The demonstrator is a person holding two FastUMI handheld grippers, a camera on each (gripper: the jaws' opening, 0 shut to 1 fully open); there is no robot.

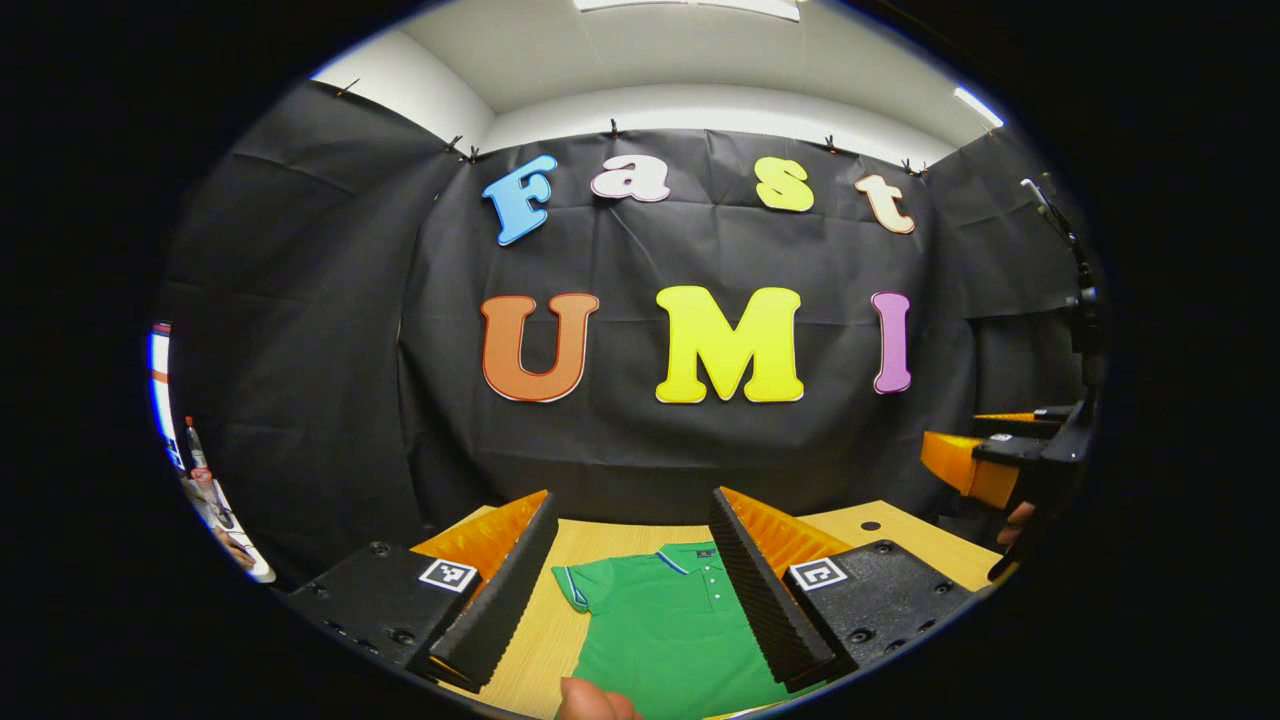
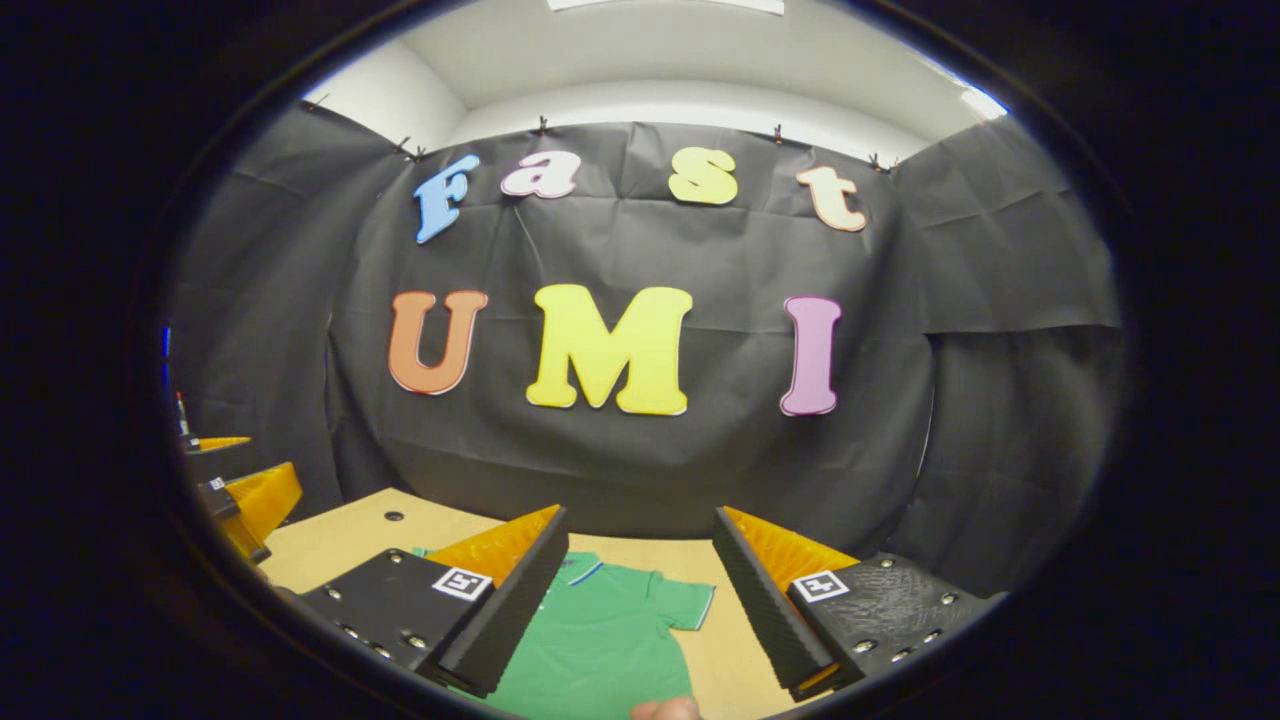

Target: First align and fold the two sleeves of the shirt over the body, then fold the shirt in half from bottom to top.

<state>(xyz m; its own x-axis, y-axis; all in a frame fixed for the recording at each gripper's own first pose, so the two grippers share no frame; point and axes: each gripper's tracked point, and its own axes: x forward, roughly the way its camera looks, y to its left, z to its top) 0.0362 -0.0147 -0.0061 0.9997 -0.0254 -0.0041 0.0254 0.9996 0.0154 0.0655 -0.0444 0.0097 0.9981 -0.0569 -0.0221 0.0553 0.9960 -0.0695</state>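
Item 1, shirt [image 1: 665,625]: green polo lying flat on the table [image 1: 620,540], collar toward the far wall. It sits low centre in the left gripper view, one short sleeve [image 1: 580,588] spread out to its left. In the right gripper view the shirt [image 2: 600,640] is low centre too, its other sleeve [image 2: 690,605] spread to the right. I judge both sleeves unfolded, so the first fold is not yet done.

Item 2, left gripper [image 1: 632,585]: fingers spread wide, holding nothing, raised above the shirt. I read this as a ready pose over the collar end.

Item 3, right gripper [image 2: 640,600]: likewise spread and empty, framing the right sleeve side. It also shows at the right edge of the left gripper view [image 1: 985,465].

Item 4, hidden or unclear: the hem and lower body are cut off at the bottom of both views. Fingers cover part of the collar. A fingertip [image 1: 590,700] intrudes at the bottom edge. Clutter at the lower left edge of the left gripper view is too small to name.
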